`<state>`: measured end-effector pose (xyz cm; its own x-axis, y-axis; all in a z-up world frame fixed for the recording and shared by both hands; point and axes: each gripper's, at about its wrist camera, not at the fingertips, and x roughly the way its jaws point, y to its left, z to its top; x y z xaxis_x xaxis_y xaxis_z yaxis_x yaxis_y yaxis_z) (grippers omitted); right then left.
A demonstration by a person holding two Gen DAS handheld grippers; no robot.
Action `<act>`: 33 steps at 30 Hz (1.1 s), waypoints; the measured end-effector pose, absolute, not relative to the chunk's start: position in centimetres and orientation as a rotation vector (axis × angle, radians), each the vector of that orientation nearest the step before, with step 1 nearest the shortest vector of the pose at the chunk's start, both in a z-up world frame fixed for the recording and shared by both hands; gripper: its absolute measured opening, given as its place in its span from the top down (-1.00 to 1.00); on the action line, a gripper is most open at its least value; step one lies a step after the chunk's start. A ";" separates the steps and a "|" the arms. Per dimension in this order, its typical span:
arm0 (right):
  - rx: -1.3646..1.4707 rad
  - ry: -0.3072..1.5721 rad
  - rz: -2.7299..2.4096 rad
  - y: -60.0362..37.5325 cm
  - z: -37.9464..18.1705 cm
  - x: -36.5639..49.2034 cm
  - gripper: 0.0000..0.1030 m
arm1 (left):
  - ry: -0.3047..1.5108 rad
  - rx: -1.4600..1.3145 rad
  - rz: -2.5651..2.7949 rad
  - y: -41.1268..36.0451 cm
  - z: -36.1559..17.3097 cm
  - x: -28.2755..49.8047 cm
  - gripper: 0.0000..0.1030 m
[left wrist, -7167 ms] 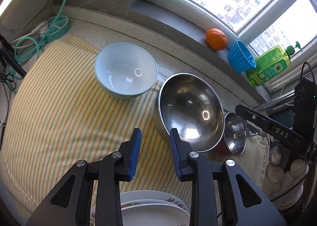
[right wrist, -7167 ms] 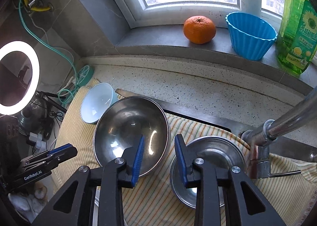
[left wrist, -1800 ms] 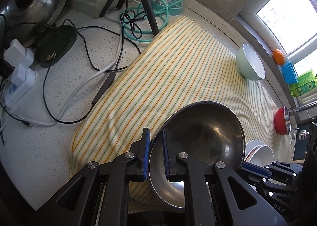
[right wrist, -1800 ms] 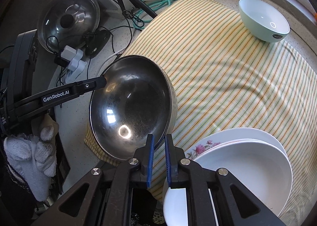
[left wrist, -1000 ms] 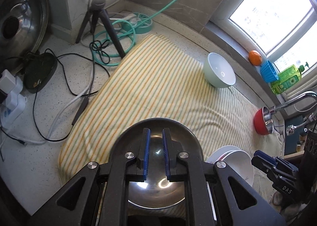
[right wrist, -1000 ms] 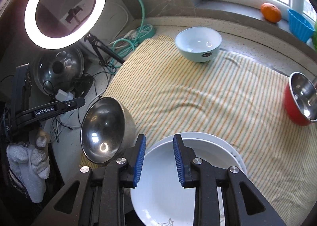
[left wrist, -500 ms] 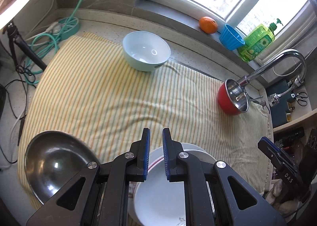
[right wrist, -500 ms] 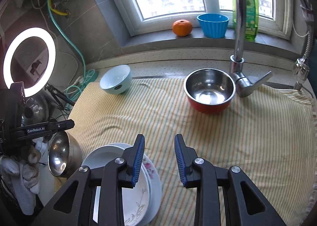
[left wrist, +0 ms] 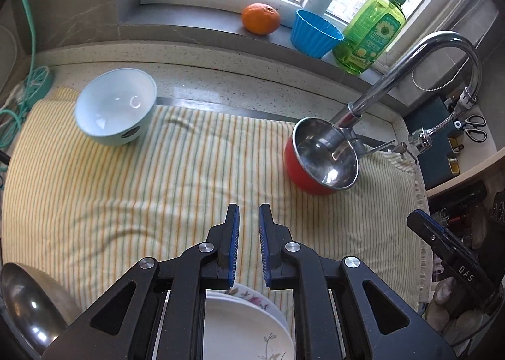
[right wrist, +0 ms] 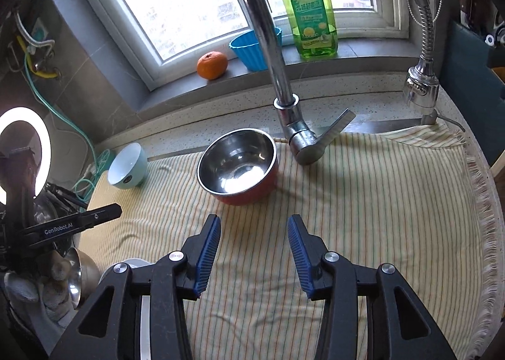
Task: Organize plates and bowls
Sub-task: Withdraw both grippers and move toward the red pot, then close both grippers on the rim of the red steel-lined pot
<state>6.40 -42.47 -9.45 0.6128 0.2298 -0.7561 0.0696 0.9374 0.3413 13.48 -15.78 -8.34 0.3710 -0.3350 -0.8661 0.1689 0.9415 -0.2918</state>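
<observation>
- Left gripper: blue-padded jaws nearly closed, a narrow gap between them and nothing in it; its arm reads "GenRobot.AI" in the right wrist view.
- Right gripper: jaws have just been opening and stand apart, empty, over the striped towel; "DAS" is printed on its arm (seen from the left wrist).
- Red-sided steel bowl: upright on the towel, just beside the faucet base.
- Pale blue bowl: tilted, at the towel's far left corner.
- Stacked white plates: floral rim, at the near edge below the left gripper.
- Large steel bowl: near left corner.
- Green soap bottle: sunflower label, its writing too small to read.
</observation>
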 end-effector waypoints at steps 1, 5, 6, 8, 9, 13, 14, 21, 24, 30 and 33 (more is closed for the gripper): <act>0.374 0.905 0.095 -42.9 -9.5 6.7 0.21 | 1.147 -0.155 -0.334 -16.5 -8.4 13.9 0.79; 0.421 0.880 0.086 -44.1 -9.9 7.9 0.21 | 1.141 -0.127 -0.343 -18.6 -8.5 15.7 0.79; 0.428 0.878 0.082 -44.2 -10.1 8.2 0.21 | 1.146 -0.126 -0.347 -19.0 -8.6 16.3 0.79; 0.442 0.884 0.078 -44.4 -10.6 9.0 0.22 | 1.158 -0.134 -0.347 -19.6 -9.0 17.3 0.79; 0.452 0.886 0.075 -44.5 -10.9 9.3 0.27 | 1.162 -0.135 -0.347 -19.8 -9.2 17.7 0.79; 0.504 0.910 0.079 -44.7 -12.2 10.5 0.48 | 1.199 -0.154 -0.350 -20.2 -10.4 19.1 0.79; 0.510 0.915 0.082 -44.6 -12.5 10.8 0.53 | 1.209 -0.158 -0.354 -20.3 -10.7 19.4 0.79; 0.524 0.918 0.082 -44.3 -13.1 12.7 0.64 | 1.215 -0.154 -0.366 -21.1 -11.4 20.4 0.79; 0.529 0.923 0.080 -44.1 -13.4 13.5 0.66 | 1.222 -0.157 -0.371 -21.5 -11.8 20.9 0.79; 0.536 0.956 0.076 -43.6 -14.4 14.8 0.67 | 1.236 -0.132 -0.374 -22.4 -12.5 21.9 0.79; 0.568 0.964 0.073 -43.9 -14.8 15.2 0.67 | 1.240 -0.125 -0.371 -22.6 -12.8 22.2 0.79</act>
<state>15.22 -43.88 -14.77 0.5795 0.3050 -0.7558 0.1876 0.8525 0.4879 22.23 -22.61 -12.77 0.2742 -0.3426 -0.8986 0.2078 0.9334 -0.2924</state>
